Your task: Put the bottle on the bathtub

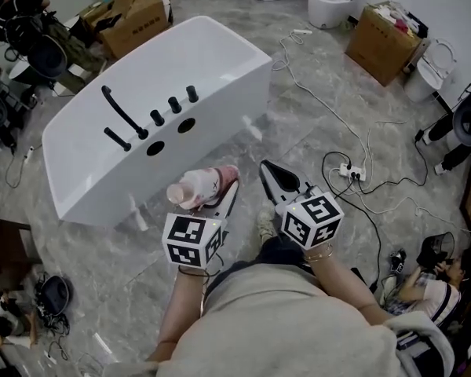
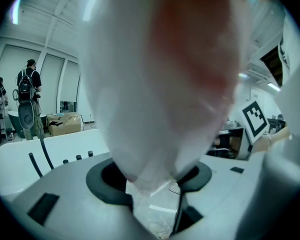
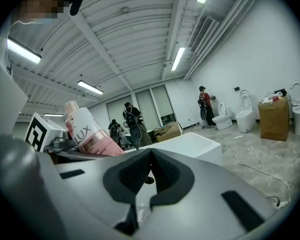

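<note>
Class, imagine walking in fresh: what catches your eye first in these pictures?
The big white bathtub dominates the middle, with black taps on it. Just before it, the left tool grips a pink-and-white bottle, while the right tool is shut and empty beside it.

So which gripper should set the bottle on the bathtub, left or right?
Left. The left gripper holds the bottle, and the bathtub is just ahead of it. The right gripper is shut and empty.

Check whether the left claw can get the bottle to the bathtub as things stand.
Probably yes. The left claw holds the bottle just short of the bathtub, and only bare floor shows between them; the right claw sits off to the side.
</note>
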`<move>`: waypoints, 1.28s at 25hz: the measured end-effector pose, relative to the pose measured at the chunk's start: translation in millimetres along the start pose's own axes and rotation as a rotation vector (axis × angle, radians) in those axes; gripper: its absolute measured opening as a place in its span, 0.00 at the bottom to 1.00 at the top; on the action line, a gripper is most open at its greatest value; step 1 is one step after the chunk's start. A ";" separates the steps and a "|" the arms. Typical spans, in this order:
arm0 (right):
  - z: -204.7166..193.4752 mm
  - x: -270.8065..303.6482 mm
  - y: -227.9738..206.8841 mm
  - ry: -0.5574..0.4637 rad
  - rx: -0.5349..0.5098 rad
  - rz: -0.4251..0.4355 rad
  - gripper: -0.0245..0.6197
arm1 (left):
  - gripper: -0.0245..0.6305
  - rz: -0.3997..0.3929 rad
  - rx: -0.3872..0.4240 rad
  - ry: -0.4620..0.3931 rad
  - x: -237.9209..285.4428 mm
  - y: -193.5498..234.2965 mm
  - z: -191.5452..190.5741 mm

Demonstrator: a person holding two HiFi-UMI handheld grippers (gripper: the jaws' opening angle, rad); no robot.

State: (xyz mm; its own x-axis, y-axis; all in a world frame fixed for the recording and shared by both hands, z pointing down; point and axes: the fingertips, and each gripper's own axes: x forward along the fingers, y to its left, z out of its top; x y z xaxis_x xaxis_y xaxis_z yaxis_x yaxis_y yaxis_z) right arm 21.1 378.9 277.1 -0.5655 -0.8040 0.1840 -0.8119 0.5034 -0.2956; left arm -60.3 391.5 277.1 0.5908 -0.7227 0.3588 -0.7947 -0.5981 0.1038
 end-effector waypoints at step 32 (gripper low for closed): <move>68.0 243.6 -234.2 0.096 0.105 0.072 0.04 | 0.40 0.098 -0.108 0.082 285.5 168.5 77.6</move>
State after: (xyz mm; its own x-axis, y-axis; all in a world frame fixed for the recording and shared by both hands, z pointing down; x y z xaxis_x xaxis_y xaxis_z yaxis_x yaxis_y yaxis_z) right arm 83.4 43.7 327.4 -0.6373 -0.7304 0.2457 -0.7516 0.5189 -0.4071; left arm -14.6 57.4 325.1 0.4996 -0.7426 0.4461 -0.8610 -0.4822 0.1616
